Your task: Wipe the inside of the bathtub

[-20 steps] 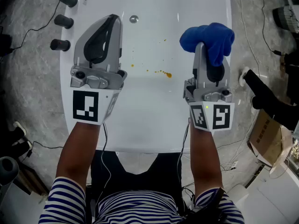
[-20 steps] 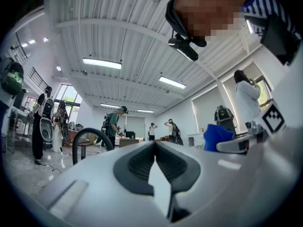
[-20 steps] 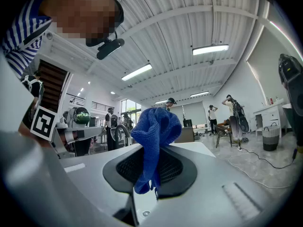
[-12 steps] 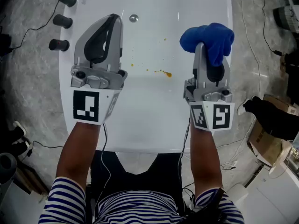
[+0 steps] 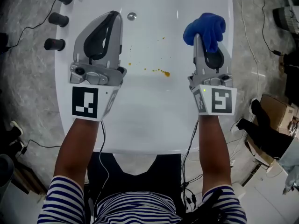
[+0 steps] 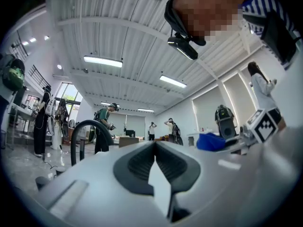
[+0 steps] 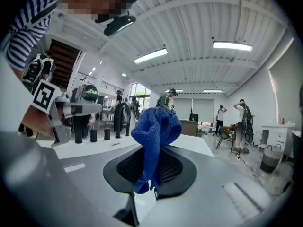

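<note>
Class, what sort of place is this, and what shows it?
Probably a big workshop or lab hall, not a home bathroom: the bathtub stands under a ribbed ceiling with strip lights, and other people stand about.

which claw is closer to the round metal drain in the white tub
Left. The left claw tip sits just left of the round metal drain; the right claw, gripping a blue cloth, is far to its right.

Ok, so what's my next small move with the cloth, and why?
Probably lower the right gripper and swing the blue cloth left onto the orange spots on the bathtub floor. The cloth is pinched in its shut jaws, off to the right of the spots, which lie unwiped; the left gripper is shut on nothing.
</note>
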Tool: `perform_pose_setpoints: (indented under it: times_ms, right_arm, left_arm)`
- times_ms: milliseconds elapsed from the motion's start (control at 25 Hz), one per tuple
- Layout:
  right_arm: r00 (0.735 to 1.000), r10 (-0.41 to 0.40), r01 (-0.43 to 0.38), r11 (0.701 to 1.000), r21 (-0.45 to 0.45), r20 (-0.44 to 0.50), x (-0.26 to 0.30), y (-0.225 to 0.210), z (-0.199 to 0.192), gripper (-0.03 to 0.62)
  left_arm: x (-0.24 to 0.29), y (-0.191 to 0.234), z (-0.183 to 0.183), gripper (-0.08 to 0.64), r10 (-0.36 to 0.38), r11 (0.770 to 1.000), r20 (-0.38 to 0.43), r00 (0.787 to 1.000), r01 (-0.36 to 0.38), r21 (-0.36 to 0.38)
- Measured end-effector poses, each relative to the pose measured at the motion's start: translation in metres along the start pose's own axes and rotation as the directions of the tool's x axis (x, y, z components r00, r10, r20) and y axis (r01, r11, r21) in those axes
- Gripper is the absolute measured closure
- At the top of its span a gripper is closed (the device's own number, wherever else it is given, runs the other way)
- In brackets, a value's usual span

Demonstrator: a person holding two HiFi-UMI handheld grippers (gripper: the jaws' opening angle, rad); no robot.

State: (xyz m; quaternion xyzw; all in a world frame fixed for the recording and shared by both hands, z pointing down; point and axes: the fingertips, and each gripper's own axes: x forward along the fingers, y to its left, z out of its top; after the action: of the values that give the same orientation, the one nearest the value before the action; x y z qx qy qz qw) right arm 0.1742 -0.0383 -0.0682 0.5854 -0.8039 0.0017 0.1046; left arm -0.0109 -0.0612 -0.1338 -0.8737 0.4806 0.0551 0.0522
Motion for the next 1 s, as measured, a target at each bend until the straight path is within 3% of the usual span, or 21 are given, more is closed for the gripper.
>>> perform_pose_setpoints:
  times_ms: [240, 320, 520, 600, 760, 1000]
  right_arm:
    - [0.994, 0.024, -0.039, 0.989, -0.142, -0.106, 0.035, -0.008, -0.059, 0.538]
    - [0.986, 0.040, -0.076, 0.972, -0.220, -0.162, 0.049, -0.007, -0.093, 0.538]
    - [0.935, 0.089, -0.234, 0.881, -0.411, -0.342, 0.084, 0.003, -0.201, 0.538]
    - [0.906, 0.102, -0.302, 0.835, -0.460, -0.410, 0.096, 0.005, -0.245, 0.538]
    - [0.842, 0.111, -0.418, 0.753, -0.508, -0.528, 0.113, 0.021, -0.328, 0.538]
    - [0.768, 0.095, -0.522, 0.665, -0.534, -0.633, 0.136, 0.039, -0.432, 0.538]
  left_arm:
    - [0.012, -0.001, -0.042, 0.557, -0.015, 1.000, 0.020, 1.000, 0.015, -0.016]
    - [0.015, 0.001, -0.064, 0.557, -0.007, 1.000, 0.025, 1.000, 0.007, -0.005]
    - [0.027, 0.000, -0.114, 0.557, -0.011, 1.000, 0.103, 0.995, 0.012, -0.009]
    - [0.029, -0.002, -0.145, 0.557, -0.012, 1.000, 0.081, 0.997, 0.011, 0.014]
    - [0.023, -0.003, -0.204, 0.557, 0.006, 0.999, 0.026, 1.000, -0.007, 0.049]
    - [0.000, -0.009, -0.278, 0.557, 0.005, 0.999, -0.037, 0.999, -0.003, 0.045]
